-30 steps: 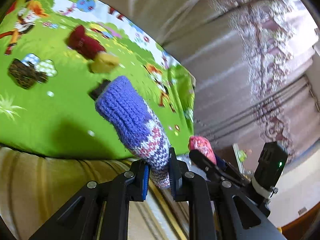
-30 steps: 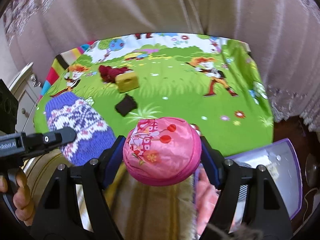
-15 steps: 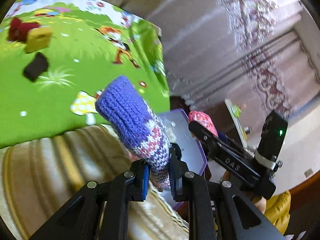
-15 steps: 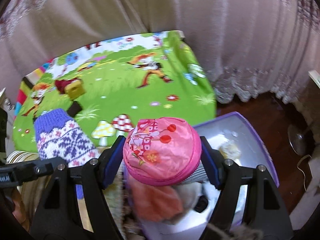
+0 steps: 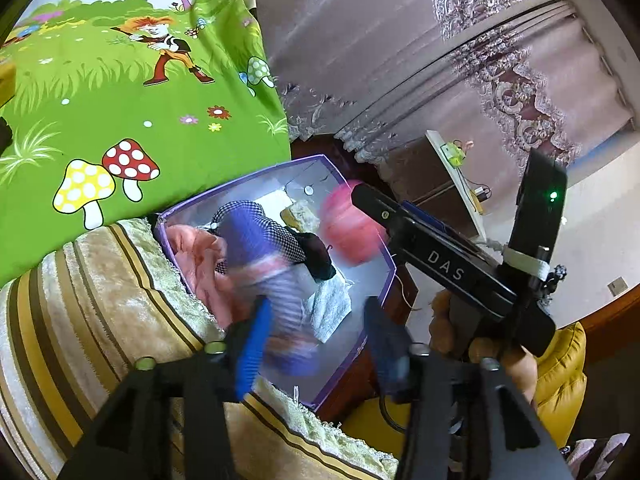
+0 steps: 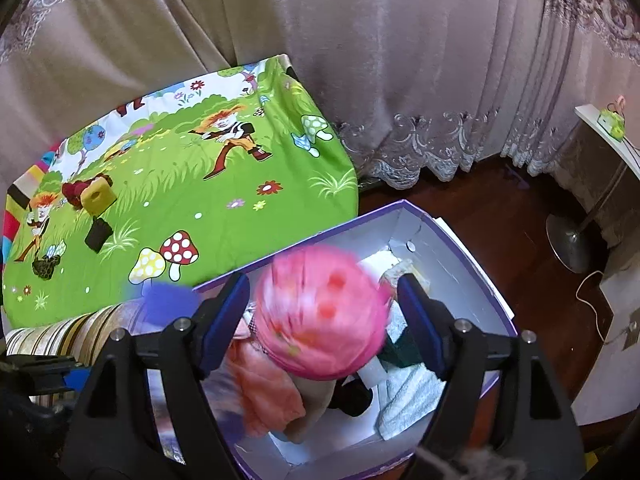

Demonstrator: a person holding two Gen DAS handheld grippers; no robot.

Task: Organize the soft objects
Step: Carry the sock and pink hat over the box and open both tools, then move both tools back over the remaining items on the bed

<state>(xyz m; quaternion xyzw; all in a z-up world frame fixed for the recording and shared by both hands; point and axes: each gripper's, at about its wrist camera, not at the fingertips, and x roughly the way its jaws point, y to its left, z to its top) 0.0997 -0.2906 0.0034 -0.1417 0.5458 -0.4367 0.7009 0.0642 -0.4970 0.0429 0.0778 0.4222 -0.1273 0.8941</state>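
Note:
Both grippers hang over a purple box (image 5: 347, 175) with a white inside (image 6: 472, 248), beside the bed. My left gripper (image 5: 316, 344) is opening. The purple knitted sock (image 5: 260, 256) is a blur between its jaws, free of the right pad, dropping toward the box. My right gripper (image 6: 322, 280) is opening too. The pink hat (image 6: 320, 312) is blurred between its blue pads (image 6: 224, 312) with a gap on each side. In the left wrist view the pink hat (image 5: 352, 232) hangs at the right gripper's finger (image 5: 400, 220). An orange garment (image 6: 268, 384) and a white towel (image 6: 412, 396) lie in the box.
A green cartoon sheet (image 6: 180, 200) covers the bed, with a yellow block (image 6: 98, 198), a red item (image 6: 74, 190) and a black item (image 6: 98, 234) on it. A striped beige blanket (image 5: 100, 312) lies at the bed's edge. Curtains (image 6: 360, 60) hang behind; a stand's round base (image 6: 568, 246) rests on the floor.
Both grippers swung right from above the bed to above the purple box. Their jaws have widened, and the sock and the hat have come loose and blur downward.

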